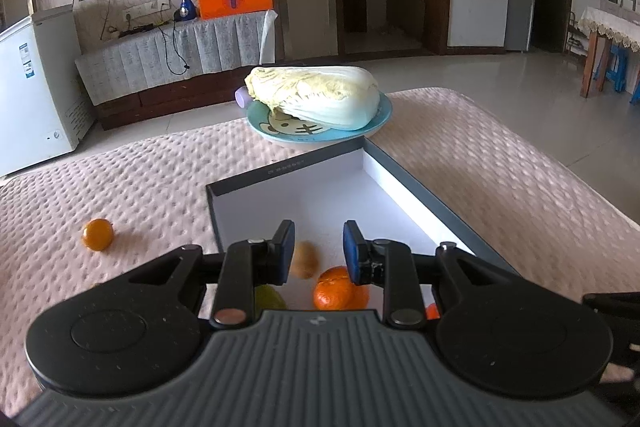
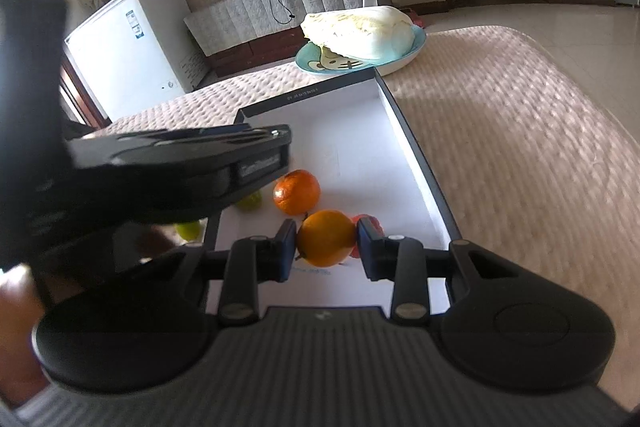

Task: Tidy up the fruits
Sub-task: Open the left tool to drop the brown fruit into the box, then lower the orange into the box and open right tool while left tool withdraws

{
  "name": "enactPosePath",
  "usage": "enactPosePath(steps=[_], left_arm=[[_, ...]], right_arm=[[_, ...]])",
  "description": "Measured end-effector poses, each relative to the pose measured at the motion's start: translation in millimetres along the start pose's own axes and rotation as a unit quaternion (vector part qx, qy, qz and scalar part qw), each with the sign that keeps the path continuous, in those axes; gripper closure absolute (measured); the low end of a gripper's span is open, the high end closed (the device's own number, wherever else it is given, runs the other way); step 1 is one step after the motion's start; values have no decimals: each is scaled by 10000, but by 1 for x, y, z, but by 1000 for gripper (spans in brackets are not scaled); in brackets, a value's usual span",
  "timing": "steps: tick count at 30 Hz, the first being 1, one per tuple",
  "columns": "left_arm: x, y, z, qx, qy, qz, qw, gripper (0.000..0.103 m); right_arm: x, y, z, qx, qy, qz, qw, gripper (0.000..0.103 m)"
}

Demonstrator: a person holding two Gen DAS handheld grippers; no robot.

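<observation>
Orange point(image 2: 326, 243): firm, smooth, round; pinched across its middle by right tool point(image 2: 327, 249) above box point(image 2: 416, 147). Left tool point(image 1: 318, 253) spread, empty.

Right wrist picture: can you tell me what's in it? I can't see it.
The right tool grips an orange over a white-lined box. A tangerine lies in the box, the left tool reaches in beside it, and a cabbage sits on a blue plate behind.

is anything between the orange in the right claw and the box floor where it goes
Nothing visible blocks it. The right claw grips the orange above the box. A mandarin lies farther in, a red fruit sits close behind, and the left claw hovers to the left.
</observation>
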State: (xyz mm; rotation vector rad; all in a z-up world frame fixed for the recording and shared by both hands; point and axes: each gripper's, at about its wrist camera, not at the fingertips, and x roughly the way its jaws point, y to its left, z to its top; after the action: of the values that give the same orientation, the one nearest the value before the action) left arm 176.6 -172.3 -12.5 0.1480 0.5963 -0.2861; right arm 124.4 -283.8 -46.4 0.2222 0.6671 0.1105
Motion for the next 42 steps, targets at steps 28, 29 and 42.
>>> enactPosePath(steps=[28, 29, 42], left_arm=[[-166, 106, -52, -382, -422, 220, 9981, 59], [-171, 113, -59, -439, -444, 283, 9976, 53], [-182, 168, -104, -835, -314, 803, 9928, 53]], right_arm=[[22, 31, 3, -13, -305, -319, 9990, 67], [23, 32, 4, -20, -314, -342, 9989, 67], [36, 43, 3, -148, -338, -611, 9974, 67]])
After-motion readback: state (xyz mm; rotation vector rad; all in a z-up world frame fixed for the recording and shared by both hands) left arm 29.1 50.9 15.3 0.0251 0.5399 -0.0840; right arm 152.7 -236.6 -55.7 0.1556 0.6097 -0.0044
